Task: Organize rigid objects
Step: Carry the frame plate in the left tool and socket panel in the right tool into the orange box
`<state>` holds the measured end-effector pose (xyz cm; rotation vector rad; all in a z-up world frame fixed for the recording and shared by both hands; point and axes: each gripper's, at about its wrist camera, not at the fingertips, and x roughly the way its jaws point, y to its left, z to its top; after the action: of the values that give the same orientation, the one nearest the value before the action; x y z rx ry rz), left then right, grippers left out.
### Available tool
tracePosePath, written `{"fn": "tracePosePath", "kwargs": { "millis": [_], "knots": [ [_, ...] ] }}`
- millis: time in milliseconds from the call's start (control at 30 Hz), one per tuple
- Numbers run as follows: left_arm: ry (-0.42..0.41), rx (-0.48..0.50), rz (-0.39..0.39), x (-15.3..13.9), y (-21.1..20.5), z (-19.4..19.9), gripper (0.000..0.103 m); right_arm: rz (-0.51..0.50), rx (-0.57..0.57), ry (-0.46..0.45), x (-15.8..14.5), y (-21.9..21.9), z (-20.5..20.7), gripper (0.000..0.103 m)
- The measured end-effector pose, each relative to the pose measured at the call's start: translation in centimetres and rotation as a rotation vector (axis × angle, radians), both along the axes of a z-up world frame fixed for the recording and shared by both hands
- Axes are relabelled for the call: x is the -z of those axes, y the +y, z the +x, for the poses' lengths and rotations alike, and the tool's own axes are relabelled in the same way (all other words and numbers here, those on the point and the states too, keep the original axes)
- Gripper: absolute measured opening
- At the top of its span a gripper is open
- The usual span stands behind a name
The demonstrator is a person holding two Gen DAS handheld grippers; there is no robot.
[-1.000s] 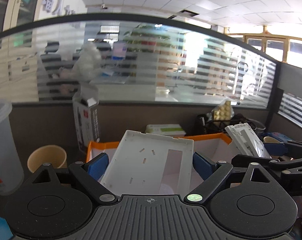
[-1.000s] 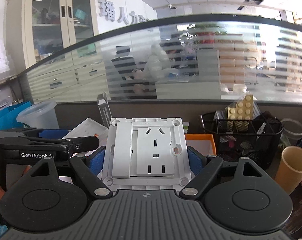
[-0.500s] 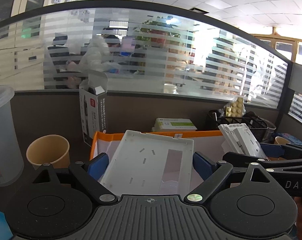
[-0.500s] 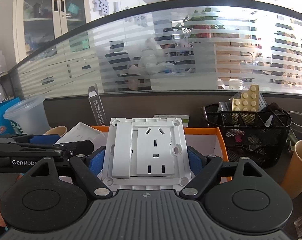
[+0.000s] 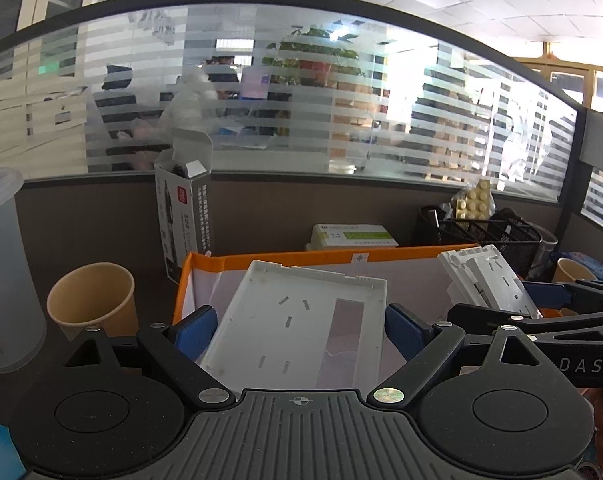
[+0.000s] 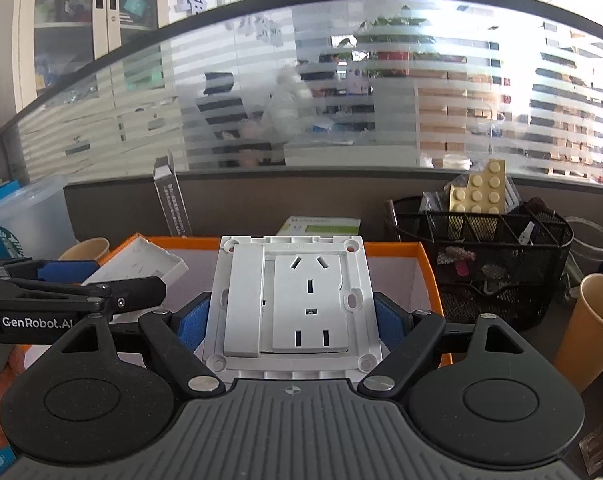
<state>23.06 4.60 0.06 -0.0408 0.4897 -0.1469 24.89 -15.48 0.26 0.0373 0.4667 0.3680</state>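
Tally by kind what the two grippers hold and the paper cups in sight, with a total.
White cover plate, in the left gripper: 1
White wall socket, in the right gripper: 1
Tan paper cups: 2
Total: 4

- My left gripper point(image 5: 297, 326) carries a white flat cover point(image 5: 301, 320) that fills the gap between my pads and overhangs the orange-rimmed bin point(image 5: 285, 258)
- My right gripper point(image 6: 289, 320) carries a white socket plate point(image 6: 293, 300) over the same bin point(image 6: 425, 268); its pale inside ahead of the plate looks bare
- The two grippers crowd each other: my right one crosses the right edge of the left view, my left one the left edge of the right view
- Left of the bin: a paper cup point(image 5: 93, 300), a tall carton point(image 5: 185, 216), a clear tumbler point(image 5: 1, 272)
- Right of it: a black mesh organizer point(image 6: 497, 256) and another paper cup point(image 6: 589, 332)
- Behind: a small green box point(image 6: 321, 226) and the partition wall point(image 6: 261, 200)
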Motion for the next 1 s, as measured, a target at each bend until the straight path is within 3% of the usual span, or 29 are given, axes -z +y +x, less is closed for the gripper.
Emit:
{"fn": "tracePosePath", "kwargs": {
  "millis": [1000],
  "knots": [
    [-0.006,-0.005,0.197,0.8,-2.1,-0.3,0.092,-0.099,-0.025,0.095,1.2,0.2,0.6,0.081]
  ]
}}
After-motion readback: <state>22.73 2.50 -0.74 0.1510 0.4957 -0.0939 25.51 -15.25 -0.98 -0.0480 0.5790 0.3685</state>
